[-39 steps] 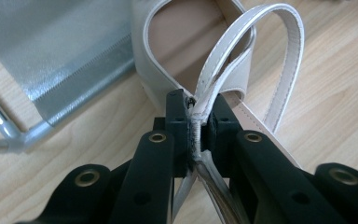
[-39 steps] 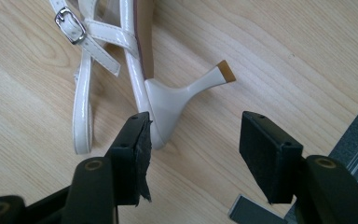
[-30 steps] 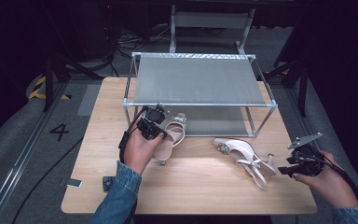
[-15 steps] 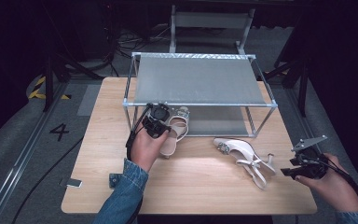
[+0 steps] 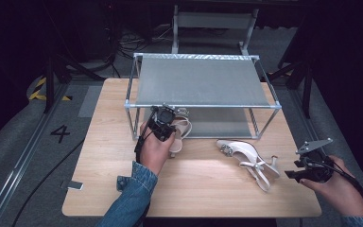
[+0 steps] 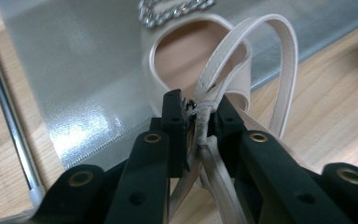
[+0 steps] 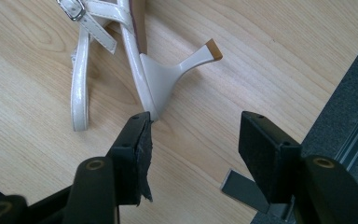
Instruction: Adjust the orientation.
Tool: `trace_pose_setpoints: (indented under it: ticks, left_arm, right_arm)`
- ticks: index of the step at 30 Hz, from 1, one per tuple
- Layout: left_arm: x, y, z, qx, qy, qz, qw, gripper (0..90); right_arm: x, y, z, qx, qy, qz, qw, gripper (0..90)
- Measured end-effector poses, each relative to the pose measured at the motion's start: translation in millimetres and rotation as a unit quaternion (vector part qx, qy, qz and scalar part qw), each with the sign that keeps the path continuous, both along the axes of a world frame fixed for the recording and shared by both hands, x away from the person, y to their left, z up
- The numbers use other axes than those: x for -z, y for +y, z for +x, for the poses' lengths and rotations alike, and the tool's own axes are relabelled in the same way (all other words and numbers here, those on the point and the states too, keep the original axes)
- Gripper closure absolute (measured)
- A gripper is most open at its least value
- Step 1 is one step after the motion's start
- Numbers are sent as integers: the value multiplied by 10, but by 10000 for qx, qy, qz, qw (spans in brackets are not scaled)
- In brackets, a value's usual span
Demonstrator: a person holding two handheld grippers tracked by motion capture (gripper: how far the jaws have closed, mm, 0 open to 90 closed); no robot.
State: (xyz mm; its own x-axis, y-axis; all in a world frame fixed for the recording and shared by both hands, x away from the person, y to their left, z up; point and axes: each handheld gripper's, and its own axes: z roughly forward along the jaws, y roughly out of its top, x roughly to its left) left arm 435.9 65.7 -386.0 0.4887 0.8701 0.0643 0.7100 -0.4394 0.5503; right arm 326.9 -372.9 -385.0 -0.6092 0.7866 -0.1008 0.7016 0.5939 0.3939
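**High view:** You're at the drop-off of the 1st sandal [image 5: 182, 130]. It lies at the front left of the rack [image 5: 203, 106], toe in on the lower shelf [image 5: 222, 125] and heel end out over the table [image 5: 208, 198]. The L gripper [image 5: 170, 111] is on it, right under the front top rail. The 2nd sandal [image 5: 246, 153] lies on its side on open wood, near the R gripper [image 5: 290, 174] at the table's right edge. There's plenty of bare table btwn the two hands.

**Left gripper view:** The L gripper [image 6: 200, 116] has just been easing its jaws apart. The back strap [image 6: 279, 70] runs btwn them w/ a sliver of gap on one side, so I judge the pinch is let go. Next move: widen a bit more, then back straight out toward you. The strap loop stands up beside the jaws and could snag. The rack post [image 6: 9, 126] is well off to one side, so no issue there. The sandal [image 6: 186, 56] has its toe on the grey shelf [image 6: 74, 70].

**Right gripper view:** The R gripper [image 7: 193, 126] is spread about halfway and holds nothing. One pad is just at the back of the 2nd sandal [image 7: 154, 79], and the heel [image 7: 182, 65] points up and away. For the pickup, nudge fwd and close across the heel base. Mind the table edge and the drop to the floor [image 7: 349, 107] beside the far jaw; there's little room that side.
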Motion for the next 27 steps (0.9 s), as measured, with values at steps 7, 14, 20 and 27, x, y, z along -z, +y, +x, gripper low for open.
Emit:
trace_pose_setpoints:
  ticks: [7,14,20,27]
  left_arm:
    - [-14,-7,-4,116,111,-77,9998,619]
    - [-47,22,-21,200,326,-148,9992,459]
    - [-218,98,-193,384,190,-386,9983,420]
    - [-446,205,-483,526,-32,-524,9972,406]
  right_arm:
    - [-17,24,3,-70,-58,-15,10000,454]
    - [-23,30,15,-113,-40,-3,9999,453]
    - [-28,36,52,-135,-52,9,9999,453]
    - [-43,136,131,-273,-61,18,9996,452]
